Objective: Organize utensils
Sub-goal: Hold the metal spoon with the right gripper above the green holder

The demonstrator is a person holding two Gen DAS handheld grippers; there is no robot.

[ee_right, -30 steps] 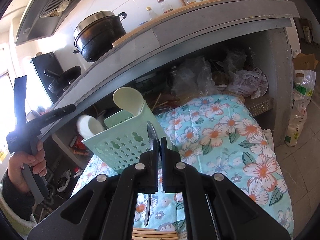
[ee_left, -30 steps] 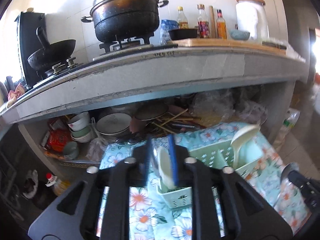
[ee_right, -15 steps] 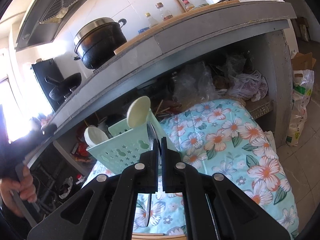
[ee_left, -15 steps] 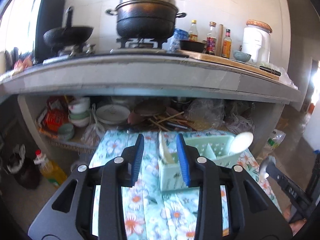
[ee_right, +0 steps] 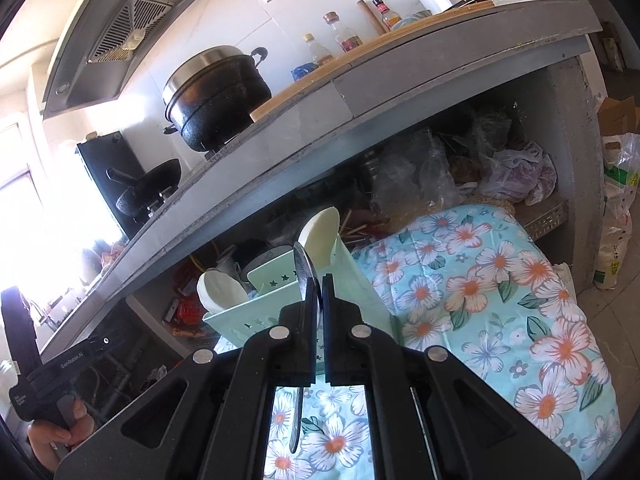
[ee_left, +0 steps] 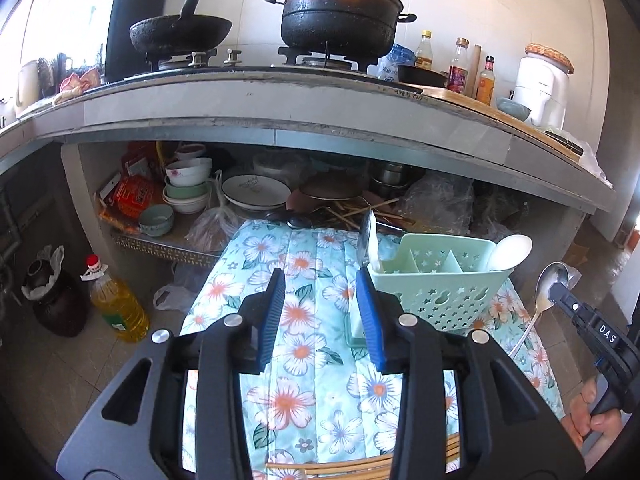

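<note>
Now right gripper clamps metal spoon upright; left gripper empty, jaws just opening.

We are getting bright daylight pouring in from the left, blowing out the white window area; the shelf beneath the grey concrete counter is sitting in shadow; fisheye edges are bending and darkening; focus is staying sharp.

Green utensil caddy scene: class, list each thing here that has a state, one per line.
Green caddy: upright, holding two white spoons.
Metal spoon: clamped, above the cloth.
Right gripper: shut on the spoon.
Left gripper: open, empty, jaws just opening.
Black pot: lidded.
</note>
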